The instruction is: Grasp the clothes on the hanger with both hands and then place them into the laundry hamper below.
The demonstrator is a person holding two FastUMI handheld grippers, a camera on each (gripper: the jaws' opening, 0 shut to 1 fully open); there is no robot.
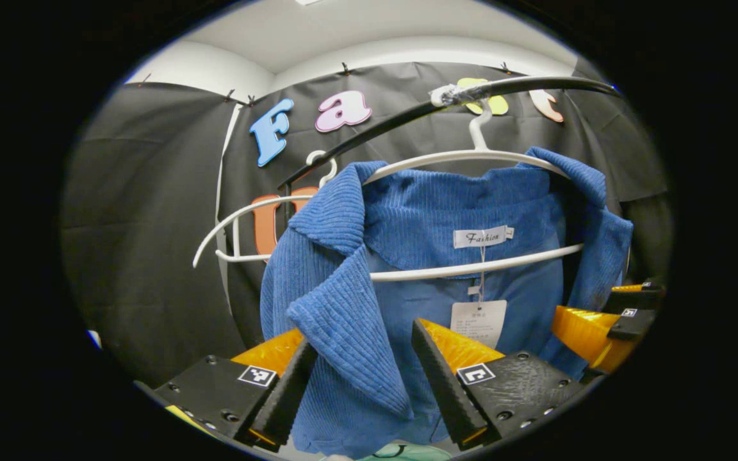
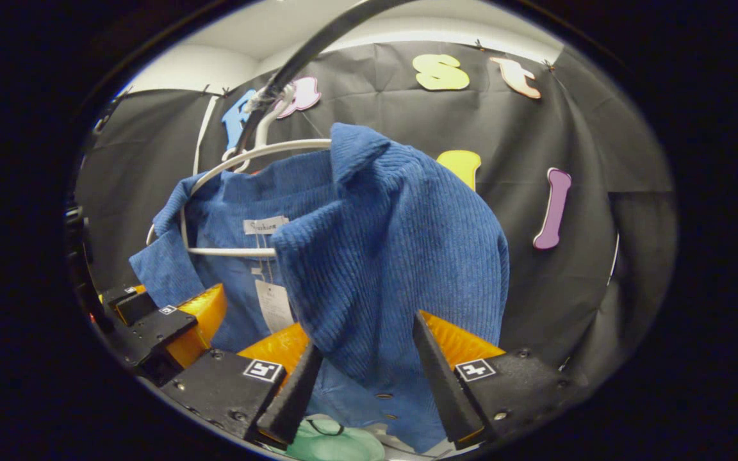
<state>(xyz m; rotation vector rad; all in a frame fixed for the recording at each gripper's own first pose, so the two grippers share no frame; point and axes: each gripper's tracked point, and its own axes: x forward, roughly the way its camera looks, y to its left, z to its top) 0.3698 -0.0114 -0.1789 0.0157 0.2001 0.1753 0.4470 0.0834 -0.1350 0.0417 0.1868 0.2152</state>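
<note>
Jacket (image 1: 407, 256) hangs; left gripper view adds spare hanger (image 1: 234, 224).

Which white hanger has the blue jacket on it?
The nearer white hanger, hooked over the black rail, wears the blue jacket. The other white hanger, farther along the rail, hangs bare.

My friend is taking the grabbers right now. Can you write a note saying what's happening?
Left gripper: open, fingers either side of the blue corduroy jacket's front lapel, not clamped.
Right gripper: open, fingers around the jacket's other shoulder fold.
The jacket hangs on the white hanger from the black rail.
Done: both grippers in position.
Left: close both, lift the jacket off, lower it into the hamper below.
</note>
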